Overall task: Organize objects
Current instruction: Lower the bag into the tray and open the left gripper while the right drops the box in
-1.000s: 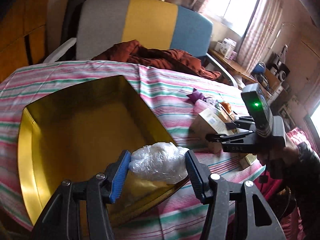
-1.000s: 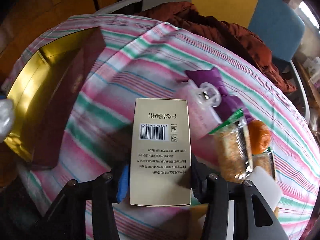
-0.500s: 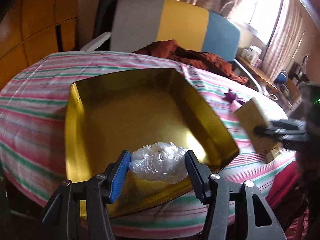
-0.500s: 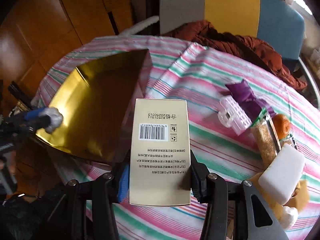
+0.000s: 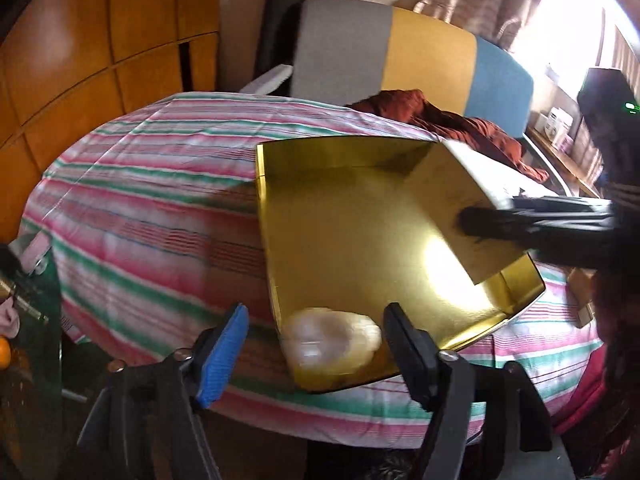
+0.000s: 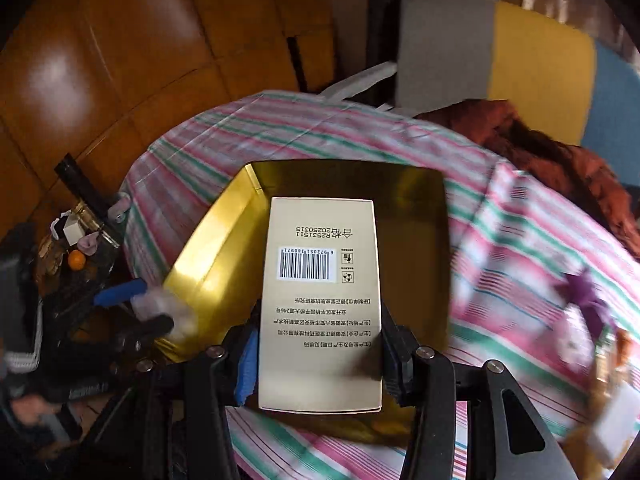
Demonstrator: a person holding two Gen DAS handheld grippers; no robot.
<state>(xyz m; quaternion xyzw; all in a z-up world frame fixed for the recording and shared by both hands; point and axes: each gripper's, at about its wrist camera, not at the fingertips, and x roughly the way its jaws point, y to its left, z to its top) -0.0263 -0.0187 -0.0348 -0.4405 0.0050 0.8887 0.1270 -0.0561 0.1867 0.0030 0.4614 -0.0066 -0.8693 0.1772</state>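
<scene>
A gold tray (image 5: 348,240) lies on the striped tablecloth. A crumpled clear plastic bag (image 5: 332,340) lies blurred in the tray's near corner. My left gripper (image 5: 316,340) is open, its fingers wide of the bag on both sides. My right gripper (image 6: 316,356) is shut on a beige carton with a barcode (image 6: 320,300) and holds it over the tray (image 6: 216,264). In the left wrist view the carton (image 5: 464,208) hangs above the tray's right side, and the right gripper (image 5: 532,224) comes in from the right. The left gripper (image 6: 148,308) and bag (image 6: 168,308) show at the tray's left edge.
The round table has a pink, green and white striped cloth (image 5: 160,208). A grey, yellow and blue chair (image 5: 400,52) with rust cloth (image 5: 460,124) stands behind. Snack packs and a purple item (image 6: 588,304) lie blurred at right. A cluttered side stand (image 6: 76,248) stands at left.
My left gripper has opened and let the bag drop into the tray's near corner. My right gripper has carried the carton left, from beside the tray to over it.
</scene>
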